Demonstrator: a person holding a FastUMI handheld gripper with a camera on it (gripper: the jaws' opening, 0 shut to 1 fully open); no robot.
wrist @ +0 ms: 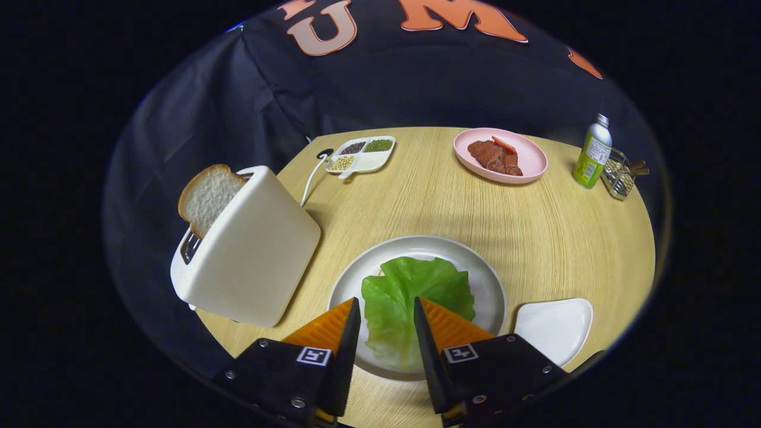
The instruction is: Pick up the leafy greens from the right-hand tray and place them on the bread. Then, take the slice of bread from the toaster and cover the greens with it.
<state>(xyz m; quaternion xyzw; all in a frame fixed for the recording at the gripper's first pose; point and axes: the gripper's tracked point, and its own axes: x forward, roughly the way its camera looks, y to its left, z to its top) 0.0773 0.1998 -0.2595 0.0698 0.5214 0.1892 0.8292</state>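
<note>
Lettuce (410, 297), one broad green leaf, lies spread on the round white plate (484, 273) at the table's near middle, its near edge reaching down between the two fingers. Under its far left rim a sliver of something pale pink peeks out; whether that is the bread I cannot tell. The gripper (386, 309) hangs over the plate's near rim with its fingers parted about a leaf-stem's width wider than the strip of green between them, holding nothing; neither tip clearly presses the leaf.

From the plate, the white toaster (250, 255) stands at ten o'clock, tilted in the fisheye, with a slice of bread (208, 196) sticking up out of its slot. At three to four o'clock, just beside the plate, sits a small white tray (556, 327), bare. Far across the wooden table (428, 202), at eleven o'clock, is a divided dish of beans and seeds (361, 154); at one o'clock a pink plate (529, 157) carries slices of meat (493, 156). Further round toward two o'clock stand a green bottle (593, 153) and, touching or just beside it, a small glass holder (620, 173).
</note>
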